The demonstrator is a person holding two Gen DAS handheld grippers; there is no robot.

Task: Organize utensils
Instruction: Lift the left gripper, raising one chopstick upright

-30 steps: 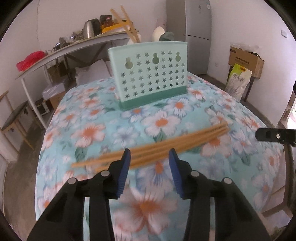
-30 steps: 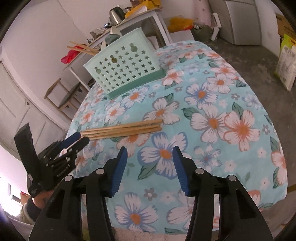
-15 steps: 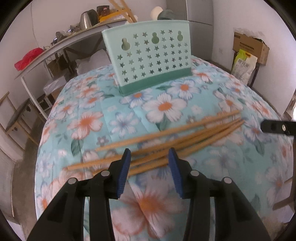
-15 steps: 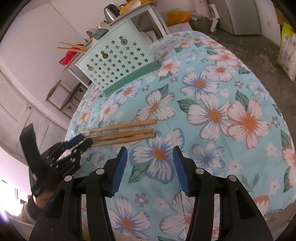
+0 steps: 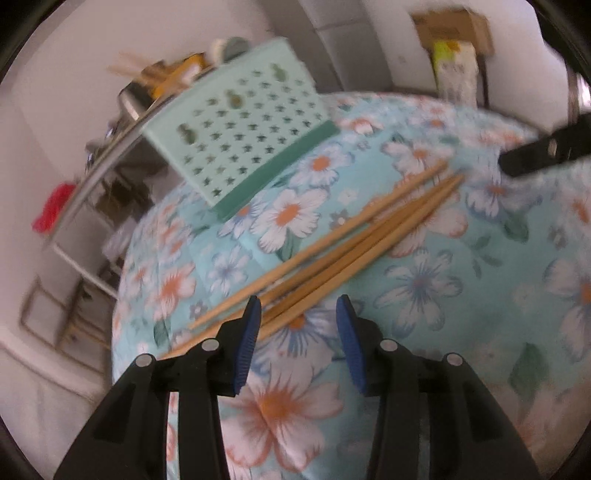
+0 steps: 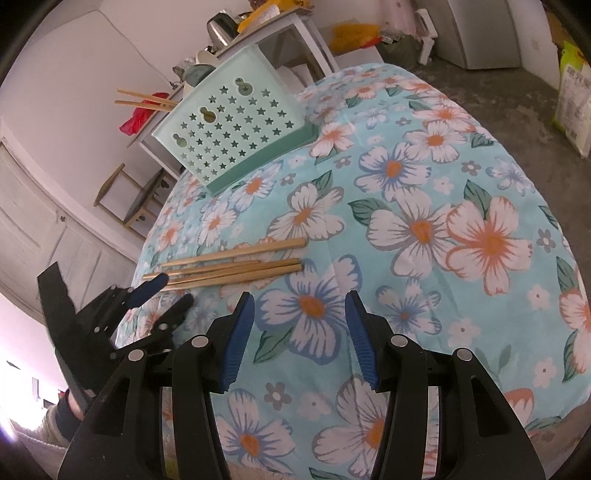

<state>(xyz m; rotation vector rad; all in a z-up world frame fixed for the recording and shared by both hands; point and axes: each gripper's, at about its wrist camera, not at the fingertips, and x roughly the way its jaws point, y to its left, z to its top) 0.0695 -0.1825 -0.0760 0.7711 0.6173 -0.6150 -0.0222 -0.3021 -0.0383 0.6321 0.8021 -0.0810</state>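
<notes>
My left gripper [image 5: 298, 314] covers the near ends of the chopsticks [image 5: 332, 251]. Beyond it the basket [image 5: 240, 129] and the shelf clutter [image 5: 162, 77] behind are smeared with blur. My right gripper [image 5: 543, 151] is cut off at the picture's edge.

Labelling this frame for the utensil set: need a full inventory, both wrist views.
Loose wooden chopsticks: about four, tan, lying bundled on the tablecloth, left of centre.
Mint-green plastic utensil basket with star holes: one, far end of the table.
Chopsticks standing in the basket: two seen, tan.
Floral tablecloth: one, light blue.
Steel kettle: one, on the white side table behind.
Grey fridge: one, back corner.
Left gripper: black, blue pads, open, at the chopsticks' near ends.
Right gripper: black, blue pads, open, over bare cloth.
</notes>
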